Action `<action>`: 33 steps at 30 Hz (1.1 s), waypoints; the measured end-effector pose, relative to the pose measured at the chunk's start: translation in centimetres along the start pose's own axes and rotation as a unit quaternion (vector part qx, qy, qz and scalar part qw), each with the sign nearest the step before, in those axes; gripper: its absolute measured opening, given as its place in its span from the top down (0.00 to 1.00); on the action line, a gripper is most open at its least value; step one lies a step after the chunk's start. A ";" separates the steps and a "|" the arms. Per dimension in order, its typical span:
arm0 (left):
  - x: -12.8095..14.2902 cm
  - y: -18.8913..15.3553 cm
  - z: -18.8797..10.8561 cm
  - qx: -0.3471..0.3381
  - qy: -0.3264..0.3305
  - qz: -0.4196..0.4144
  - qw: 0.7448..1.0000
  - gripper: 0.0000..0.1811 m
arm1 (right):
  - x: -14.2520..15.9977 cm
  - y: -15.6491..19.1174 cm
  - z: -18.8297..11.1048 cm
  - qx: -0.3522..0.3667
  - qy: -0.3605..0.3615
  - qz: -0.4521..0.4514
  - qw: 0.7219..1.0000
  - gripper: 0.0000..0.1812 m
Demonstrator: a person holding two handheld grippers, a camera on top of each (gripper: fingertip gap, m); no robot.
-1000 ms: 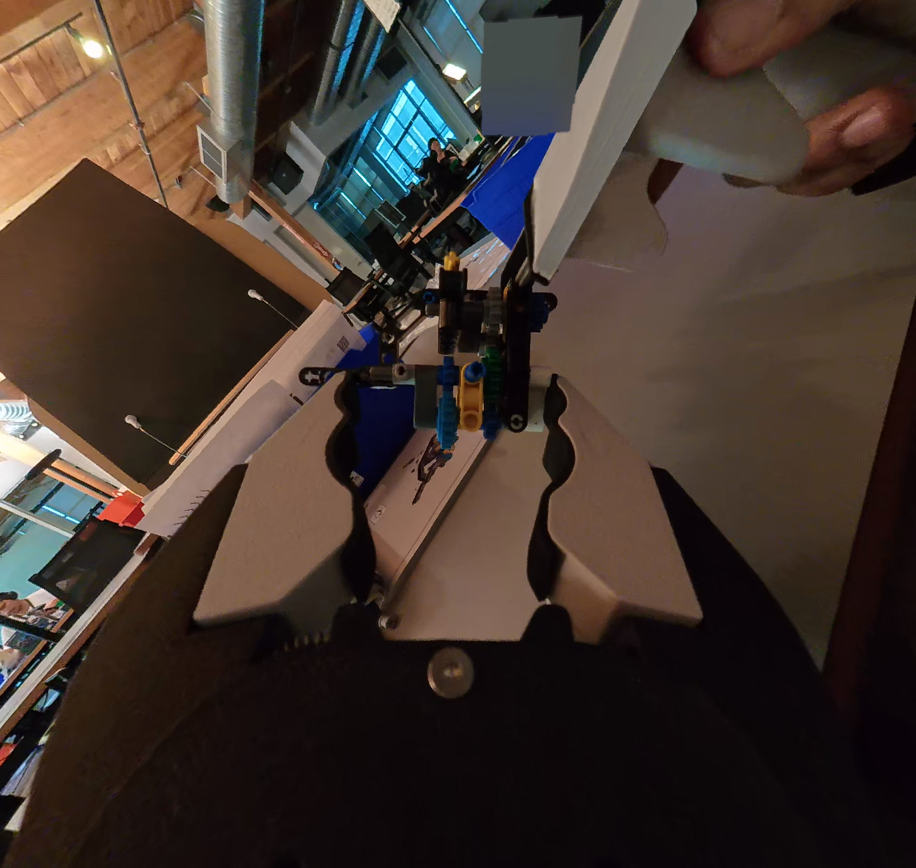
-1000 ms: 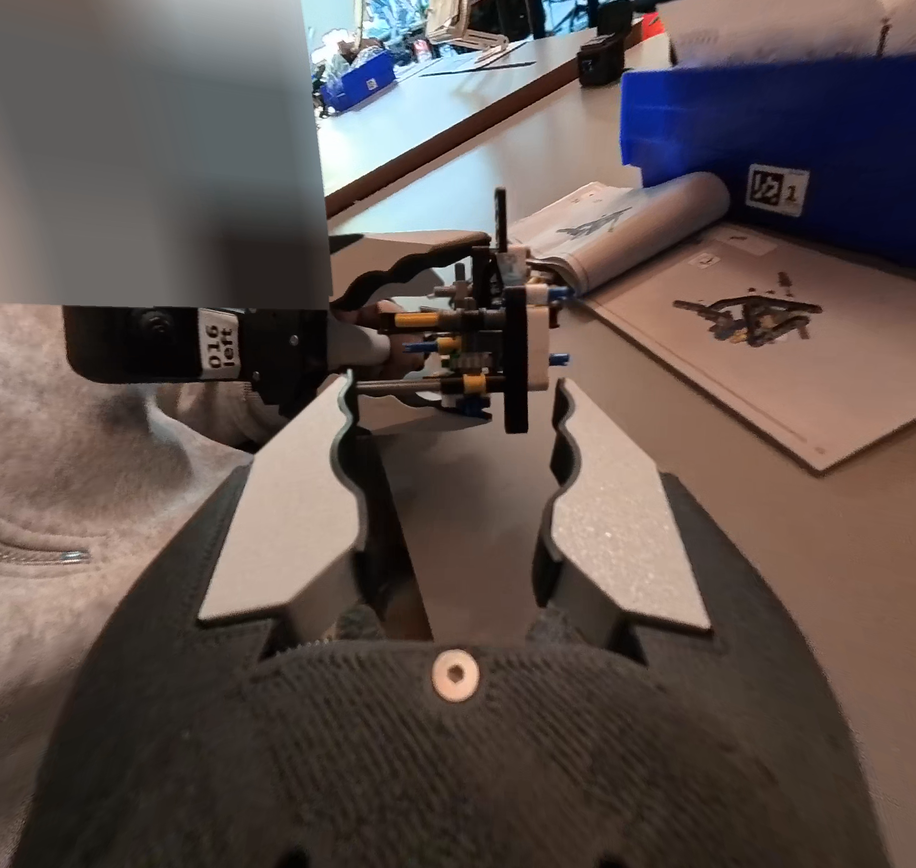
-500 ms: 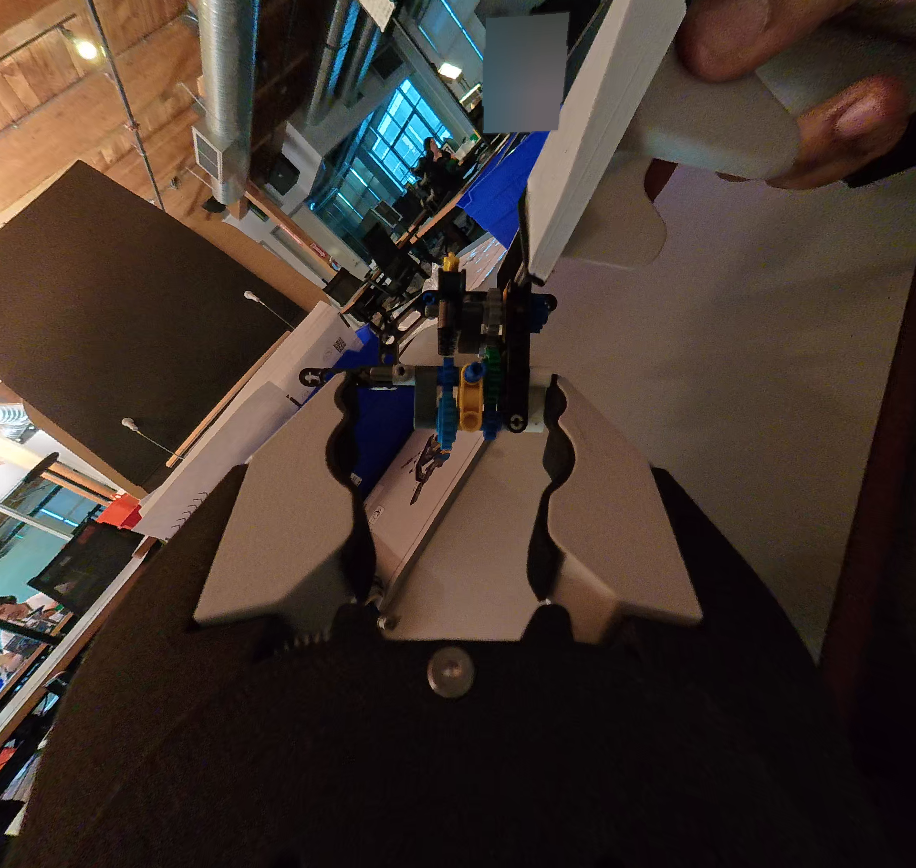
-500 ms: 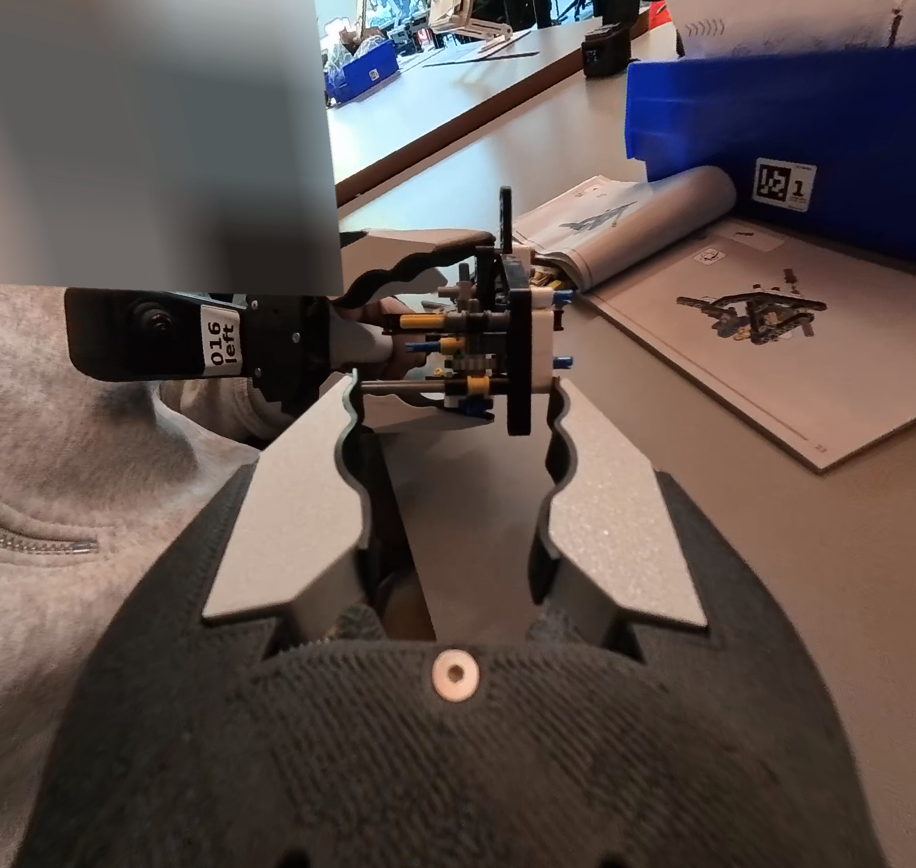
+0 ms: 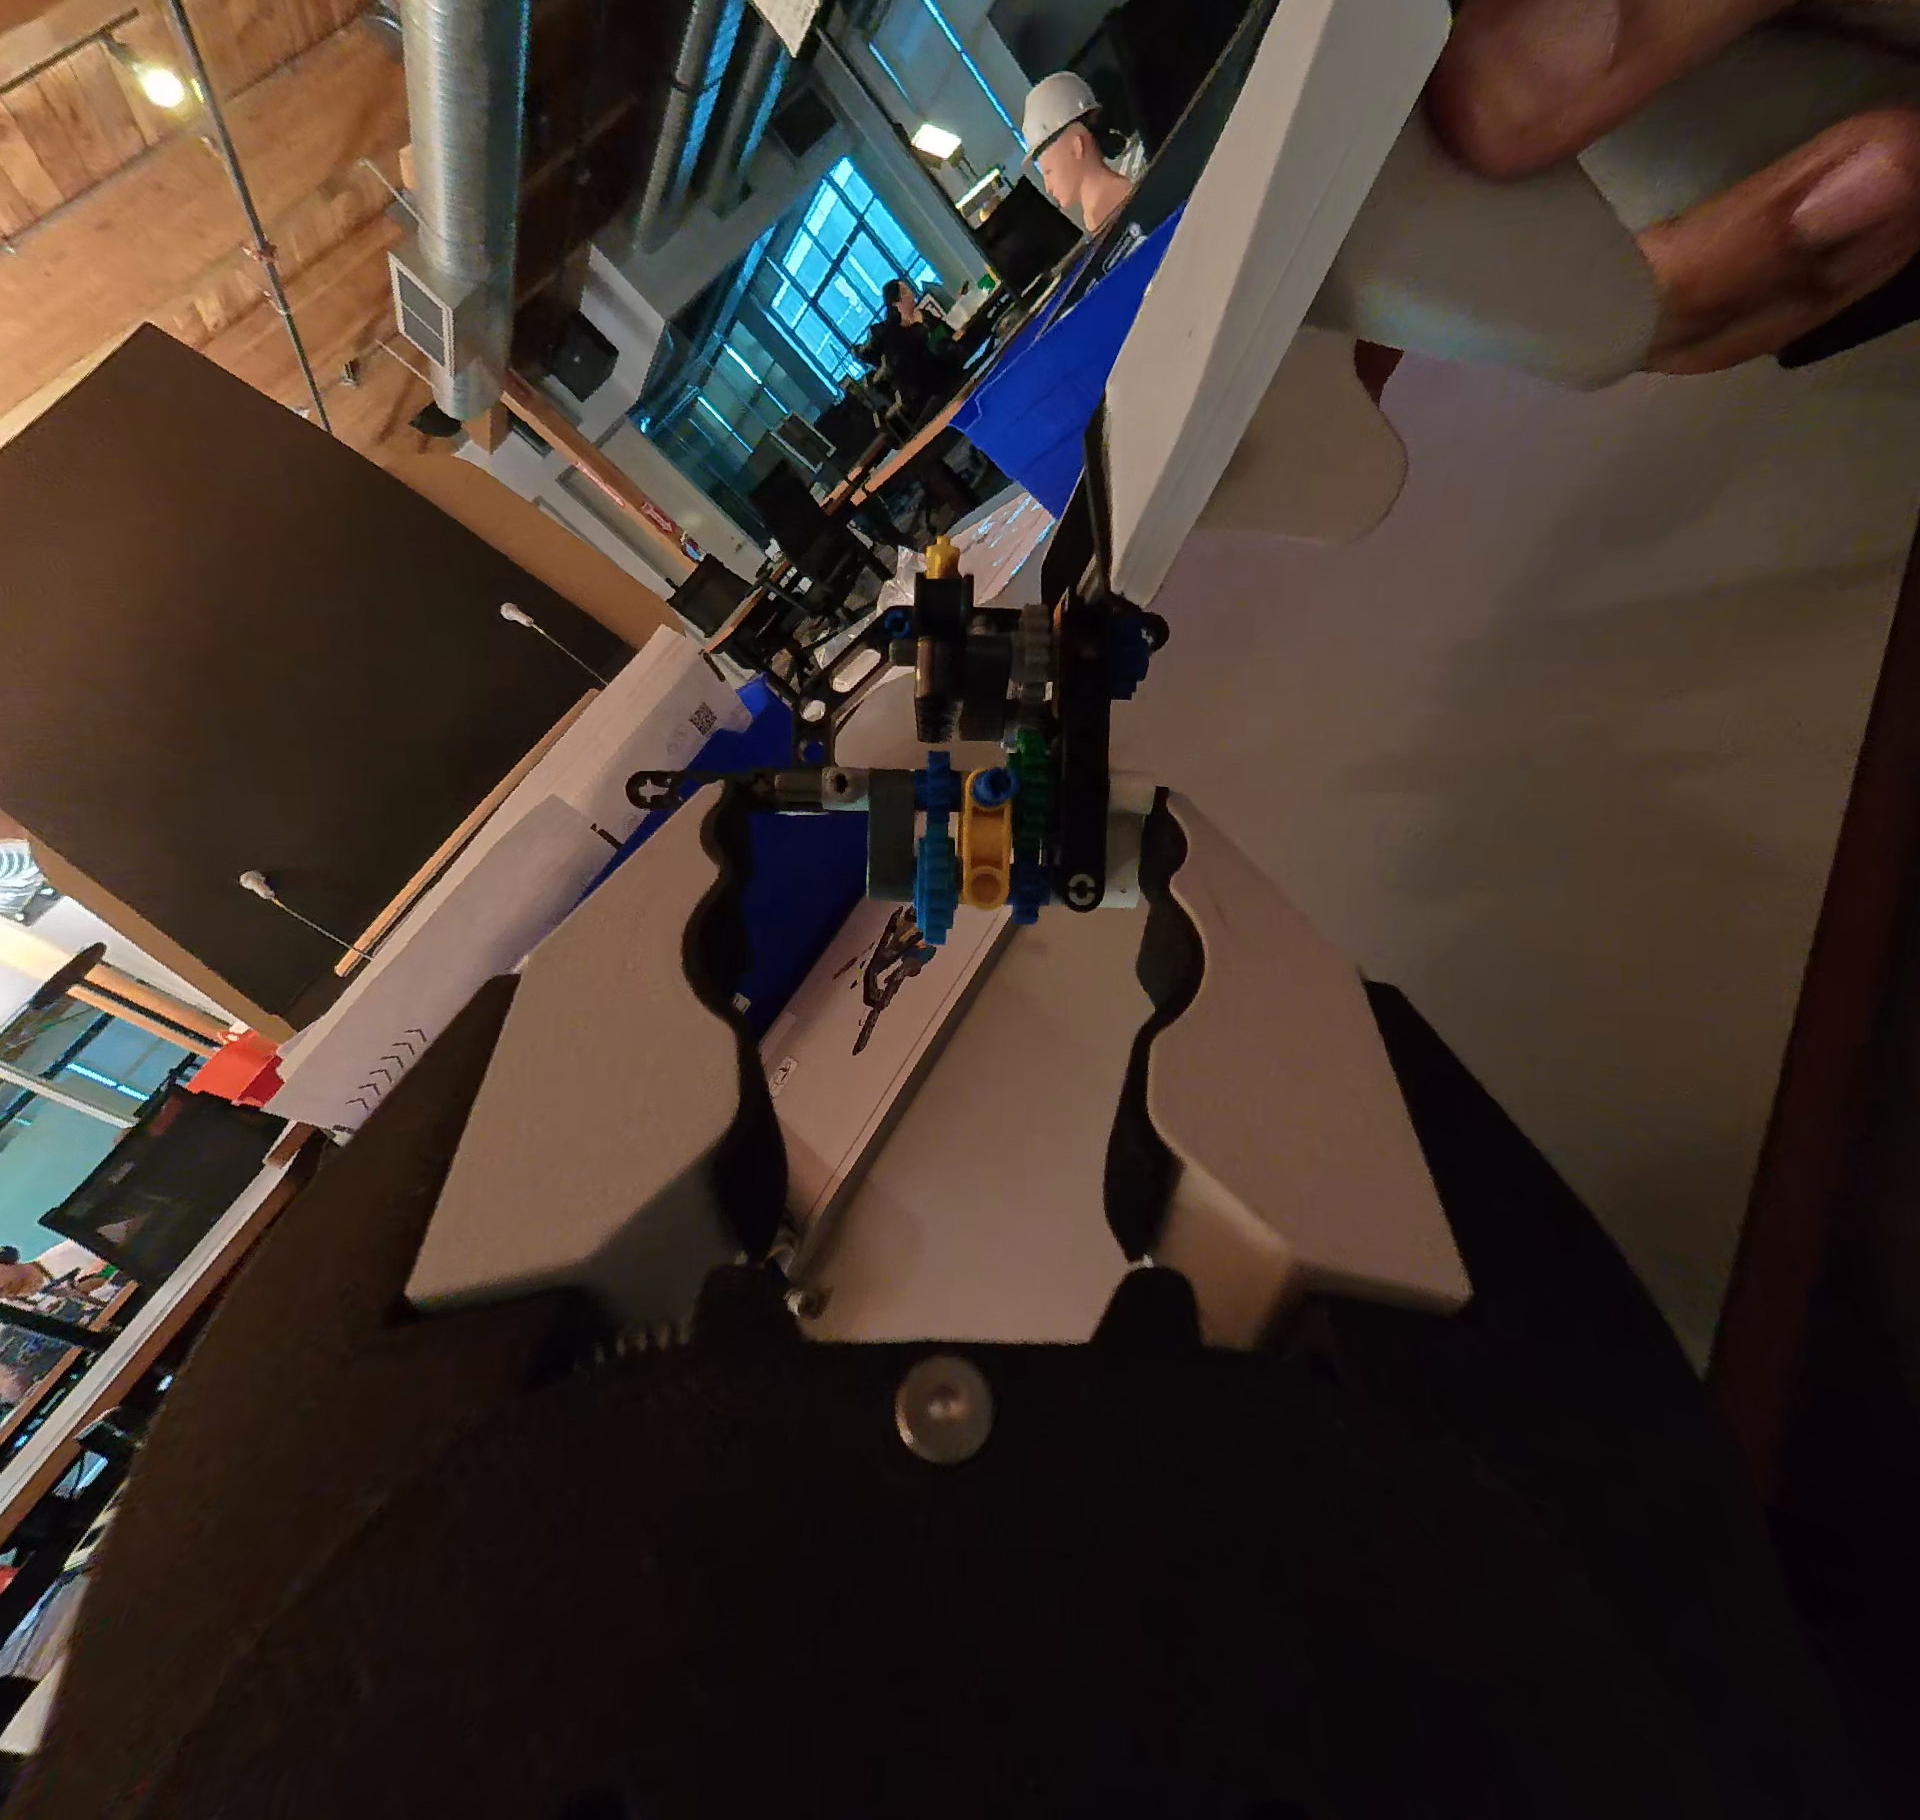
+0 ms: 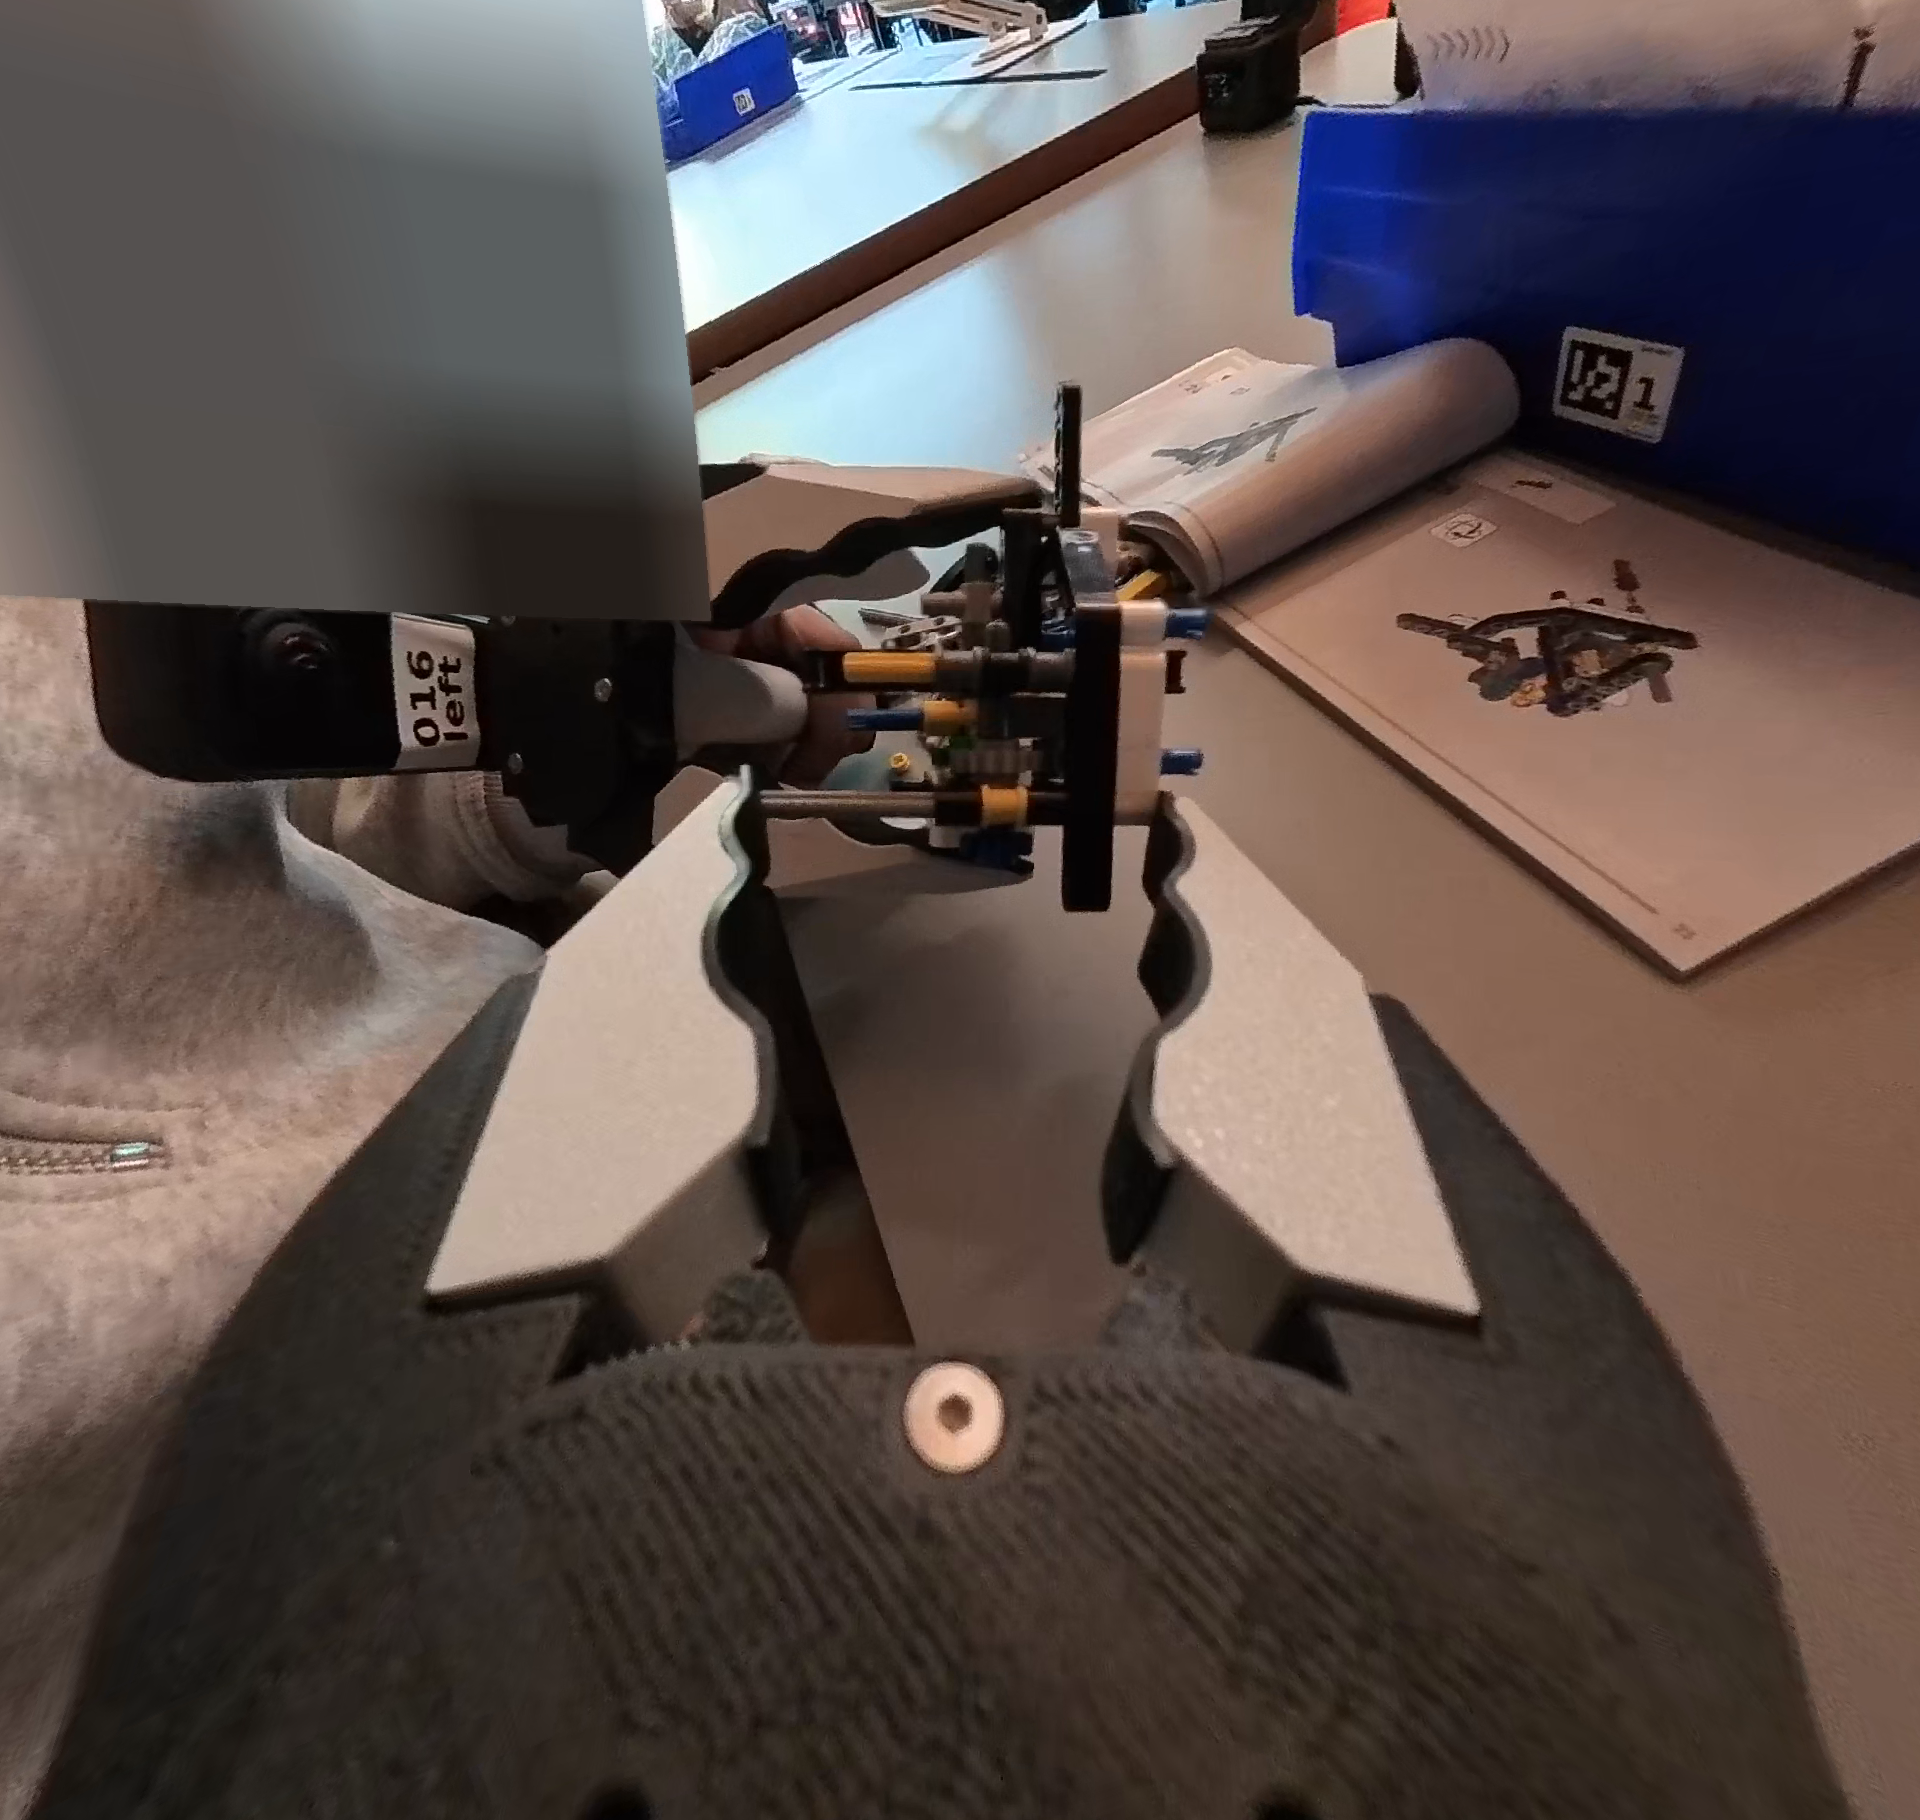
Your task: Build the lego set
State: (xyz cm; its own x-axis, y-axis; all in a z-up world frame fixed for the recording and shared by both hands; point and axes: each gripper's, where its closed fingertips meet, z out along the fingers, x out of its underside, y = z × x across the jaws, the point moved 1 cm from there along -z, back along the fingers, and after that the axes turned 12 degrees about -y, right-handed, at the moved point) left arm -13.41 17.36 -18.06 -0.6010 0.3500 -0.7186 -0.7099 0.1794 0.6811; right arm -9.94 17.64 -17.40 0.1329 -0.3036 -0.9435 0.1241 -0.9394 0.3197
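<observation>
A small lego assembly (image 5: 982,840) of black beams, blue and green gears, a yellow connector and grey axles sits between the tips of my left gripper (image 5: 935,804), which is shut on it. In the right wrist view the assembly (image 6: 1091,731) is held above the table. My right gripper (image 6: 956,804) flanks it, its left tip at a grey axle end and its right tip against a white block. The left gripper (image 6: 1023,679) clamps the assembly from above and below. A white finger (image 5: 1247,264) of the right gripper reaches the assembly's top in the left wrist view.
An open instruction booklet (image 6: 1507,731) lies on the grey table (image 6: 1558,1199) to the right. A blue bin (image 6: 1558,243) with a white box (image 6: 1662,14) stands behind it. A person's grey hoodie (image 6: 208,939) fills the left. A hand (image 5: 1558,35) holds the right gripper. The grippers are tip to tip, or close to it.
My right gripper has moved forward and narrowed a little, so its tips now sit against the assembly's sides. My left gripper has kept its hold almost still.
</observation>
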 end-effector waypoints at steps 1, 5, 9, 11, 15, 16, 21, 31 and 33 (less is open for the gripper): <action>0.0 0.0 0.0 0.000 0.001 0.001 1.000 0.59 | 0.0 0.0 0.0 0.001 0.000 -0.001 1.000 0.59; 0.1 0.0 0.0 -0.001 0.003 0.000 1.000 0.59 | 0.0 -0.1 0.1 0.004 -0.001 -0.007 1.000 0.59; 0.1 0.3 0.0 -0.007 0.002 -0.004 1.000 0.59 | -0.4 -0.1 0.3 0.001 -0.024 0.009 1.000 0.59; 0.0 0.4 -0.1 -0.009 0.001 -0.002 1.000 0.59 | -0.5 -0.1 0.3 -0.003 -0.033 0.007 0.999 0.59; -0.1 0.3 -0.1 -0.010 -0.003 0.004 1.000 0.59 | -0.3 -0.2 0.1 -0.007 -0.029 0.017 0.999 0.58; -0.1 0.3 -0.1 -0.009 -0.003 0.006 1.000 0.59 | -0.2 -0.1 0.1 -0.012 -0.026 0.025 0.999 0.59; -0.1 0.3 -0.1 -0.010 -0.002 0.010 1.000 0.59 | 0.0 -0.2 0.0 -0.021 -0.020 0.058 0.998 0.59; 0.0 0.1 -0.1 -0.006 0.001 0.012 1.000 0.59 | 0.3 -0.1 -0.1 -0.028 -0.004 0.078 0.997 0.62; 0.0 0.1 -0.1 -0.005 0.001 0.011 1.000 0.60 | 0.3 0.0 -0.1 -0.027 -0.002 0.071 0.997 0.63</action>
State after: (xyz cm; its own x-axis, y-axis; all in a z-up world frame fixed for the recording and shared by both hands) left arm -13.51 17.28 -17.95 -0.6164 0.3525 -0.7041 -0.7008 0.1620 0.6947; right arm -9.78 17.59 -17.71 0.1498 -0.4343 -0.8882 0.1570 -0.8765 0.4551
